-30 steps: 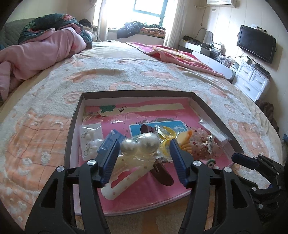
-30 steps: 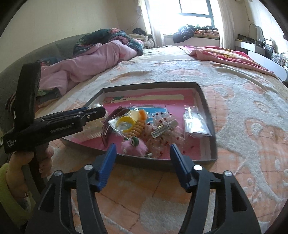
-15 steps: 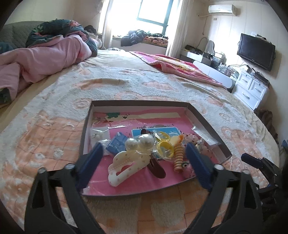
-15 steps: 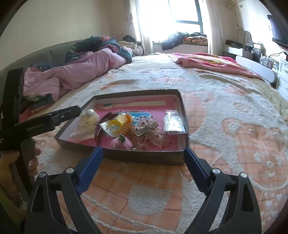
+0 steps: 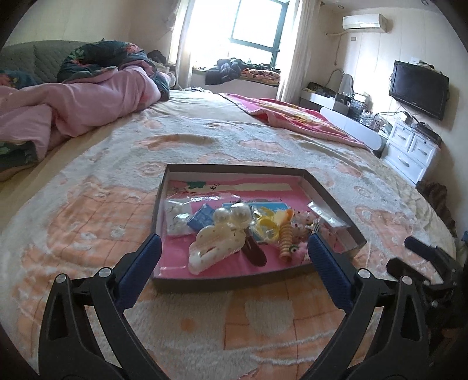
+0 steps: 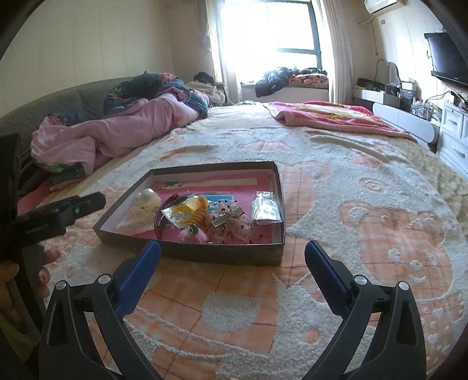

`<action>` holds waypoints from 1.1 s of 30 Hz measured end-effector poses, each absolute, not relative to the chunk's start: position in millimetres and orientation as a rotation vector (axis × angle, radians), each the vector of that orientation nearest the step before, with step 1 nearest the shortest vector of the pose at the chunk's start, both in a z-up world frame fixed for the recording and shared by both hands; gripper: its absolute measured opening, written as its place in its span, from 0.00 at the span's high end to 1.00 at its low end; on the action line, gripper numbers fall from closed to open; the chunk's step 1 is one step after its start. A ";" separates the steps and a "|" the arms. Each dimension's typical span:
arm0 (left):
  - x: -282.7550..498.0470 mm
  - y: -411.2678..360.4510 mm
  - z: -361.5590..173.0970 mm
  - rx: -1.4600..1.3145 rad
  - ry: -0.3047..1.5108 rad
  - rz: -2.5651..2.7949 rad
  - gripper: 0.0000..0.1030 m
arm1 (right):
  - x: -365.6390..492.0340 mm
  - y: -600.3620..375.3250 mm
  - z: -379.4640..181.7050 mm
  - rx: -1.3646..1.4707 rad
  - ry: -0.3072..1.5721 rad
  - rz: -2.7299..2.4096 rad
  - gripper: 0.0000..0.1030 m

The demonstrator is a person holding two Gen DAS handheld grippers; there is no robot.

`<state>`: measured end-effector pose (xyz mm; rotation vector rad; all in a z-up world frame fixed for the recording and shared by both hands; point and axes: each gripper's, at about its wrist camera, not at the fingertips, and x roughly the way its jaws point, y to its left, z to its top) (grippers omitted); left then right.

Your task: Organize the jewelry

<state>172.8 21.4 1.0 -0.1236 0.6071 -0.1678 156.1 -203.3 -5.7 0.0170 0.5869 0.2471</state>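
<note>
A bed [image 5: 204, 140] under a peach-and-cream blanket [image 6: 365, 222] is filling a sunlit bedroom, with a pink quilt [image 5: 87, 99] lying bunched at its far left and a red throw [image 5: 292, 114] spreading at its far right. A window [image 5: 254, 26] is glaring behind it, and a television [image 5: 418, 87] is hanging on the right wall above white drawers [image 5: 412, 152].

Mid-bed, a shallow grey box [image 5: 159, 201] with a pink floor is holding the jewelry, all of it crowding toward the near and right side. A cream claw clip [image 5: 216, 245] topped with two large pearls [image 5: 234, 214] is lying at the centre, a dark oval clip [image 5: 254, 254] just beside it. Yellow bangles [image 5: 267, 226], an orange spiral tie [image 5: 285, 239], a pink fuzzy piece [image 6: 191, 236], a silver clip [image 6: 226, 217] and small clear bags [image 6: 264, 207] are sitting in a jumble.

The left tongs [image 5: 234, 257] are hanging wide and released over the box's near edge, grasping nothing. The right tongs [image 6: 232, 264] are opening, nothing between them, hovering over blanket just short of the box. Fingers [image 6: 44, 274] of the person's left hand are showing at the right camera's left edge.
</note>
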 end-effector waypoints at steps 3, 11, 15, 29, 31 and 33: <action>163.4 23.0 1.4 -0.119 0.594 -0.144 0.11 | 150.1 -203.2 -3.1 0.006 0.564 0.247 0.06; 137.9 29.5 -0.6 -0.122 0.571 -0.086 0.11 | 129.6 -202.0 -2.3 -0.037 0.506 0.240 0.06; 124.4 27.6 -1.3 -0.106 0.548 -0.076 0.11 | 116.9 -200.9 -4.3 -0.058 0.463 0.231 0.06; 97.3 13.3 -3.1 -0.036 0.439 -0.079 0.11 | 94.7 -214.1 -5.6 -0.001 0.362 0.202 0.06; 97.6 12.7 -3.4 -0.034 0.432 -0.083 0.11 | 93.3 -213.9 -5.1 -0.008 0.342 0.196 0.06; 97.0 12.5 -4.2 -0.035 0.427 -0.088 0.11 | 91.9 -214.5 -4.6 -0.007 0.321 0.189 0.06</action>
